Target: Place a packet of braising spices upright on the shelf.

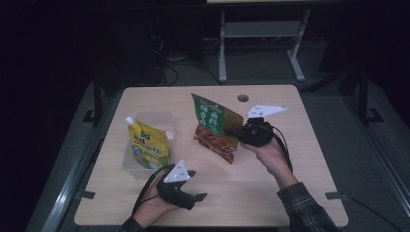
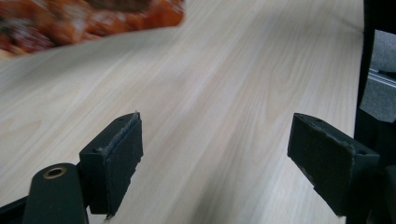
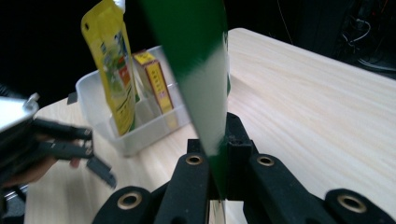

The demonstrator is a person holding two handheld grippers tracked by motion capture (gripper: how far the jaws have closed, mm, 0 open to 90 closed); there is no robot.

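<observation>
A green pouch with an orange food picture (image 1: 215, 128) hangs tilted above the middle of the wooden table (image 1: 300, 164). My right gripper (image 1: 232, 131) is shut on its right edge. In the right gripper view the jaws (image 3: 217, 154) pinch the green and white edge of the pouch (image 3: 201, 70). My left gripper (image 1: 197, 185) lies low near the table's front edge, open and holding nothing. Its own view shows the two pads wide apart (image 2: 215, 154) over bare wood, with the pouch's orange bottom (image 2: 93, 18) at the top left.
A clear plastic bin (image 1: 130, 164) stands at the left with a yellow spouted pouch (image 1: 150, 145) upright in it. A small yellow and red box (image 3: 156, 79) stands behind that pouch in the bin (image 3: 88, 93). A cable hole (image 1: 242, 98) sits near the table's far edge.
</observation>
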